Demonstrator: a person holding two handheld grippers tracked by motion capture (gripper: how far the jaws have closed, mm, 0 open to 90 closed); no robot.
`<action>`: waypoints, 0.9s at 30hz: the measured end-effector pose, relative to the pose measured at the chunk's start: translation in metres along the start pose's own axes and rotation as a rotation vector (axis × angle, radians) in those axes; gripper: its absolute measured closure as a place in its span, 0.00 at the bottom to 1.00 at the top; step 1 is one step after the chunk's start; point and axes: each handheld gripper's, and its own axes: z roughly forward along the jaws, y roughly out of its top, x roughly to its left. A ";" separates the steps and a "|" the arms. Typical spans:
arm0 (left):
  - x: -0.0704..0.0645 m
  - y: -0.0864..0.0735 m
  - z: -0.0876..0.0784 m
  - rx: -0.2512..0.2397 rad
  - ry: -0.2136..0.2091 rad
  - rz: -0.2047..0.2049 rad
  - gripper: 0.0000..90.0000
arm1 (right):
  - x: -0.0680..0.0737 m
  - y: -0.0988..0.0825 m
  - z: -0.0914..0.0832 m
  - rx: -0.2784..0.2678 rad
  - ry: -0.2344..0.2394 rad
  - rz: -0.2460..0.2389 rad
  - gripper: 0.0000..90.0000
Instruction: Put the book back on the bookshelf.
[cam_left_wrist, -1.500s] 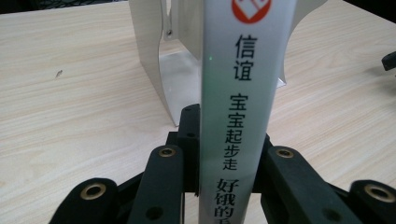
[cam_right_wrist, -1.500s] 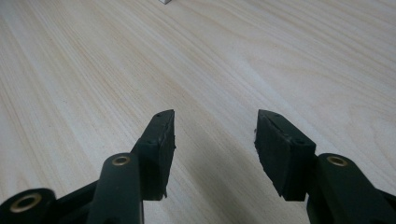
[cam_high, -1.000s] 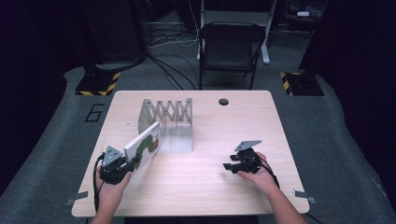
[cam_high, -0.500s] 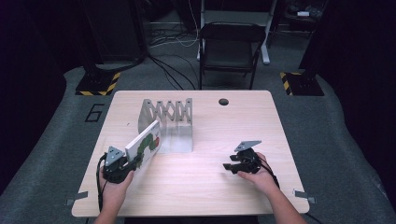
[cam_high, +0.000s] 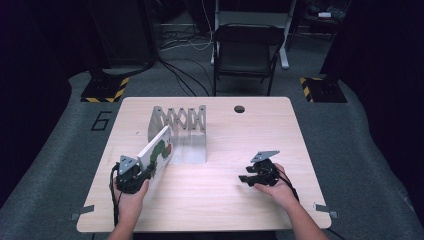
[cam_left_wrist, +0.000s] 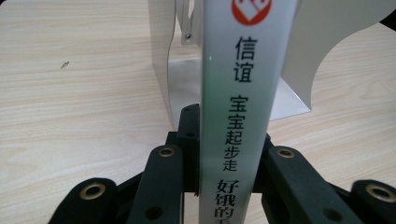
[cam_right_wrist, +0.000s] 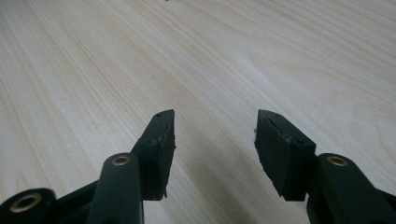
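Note:
A white picture book (cam_high: 159, 150) with a green caterpillar on its cover stands on edge, tilted, at the table's left. My left gripper (cam_high: 145, 172) is shut on its near end. In the left gripper view the two black jaws clamp the book's spine (cam_left_wrist: 245, 93), which carries Chinese print and a red logo. Just beyond the book is a silver metal book rack (cam_high: 182, 122) with zigzag dividers; one of its upright plates (cam_left_wrist: 303, 60) rises behind the spine. My right gripper (cam_high: 246, 176) rests low on the table at the right, open, with nothing between its jaws (cam_right_wrist: 215, 126).
The light wood table (cam_high: 220, 200) has a round cable hole (cam_high: 239, 108) near its far edge. A black chair (cam_high: 245, 55) stands behind the table, with cables on the grey floor.
My left gripper and the book have shifted slightly to the right, toward the rack. The right gripper has stayed still.

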 end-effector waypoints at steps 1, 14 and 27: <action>-0.001 0.000 0.001 0.000 0.003 -0.001 0.83 | 0.000 0.000 0.000 0.001 0.000 -0.004 0.53; -0.013 0.009 0.017 0.001 0.063 -0.010 0.83 | -0.001 -0.001 -0.001 -0.005 0.001 0.004 0.53; -0.018 0.014 0.038 0.008 0.108 -0.026 0.83 | -0.002 -0.001 -0.002 0.000 0.001 0.006 0.53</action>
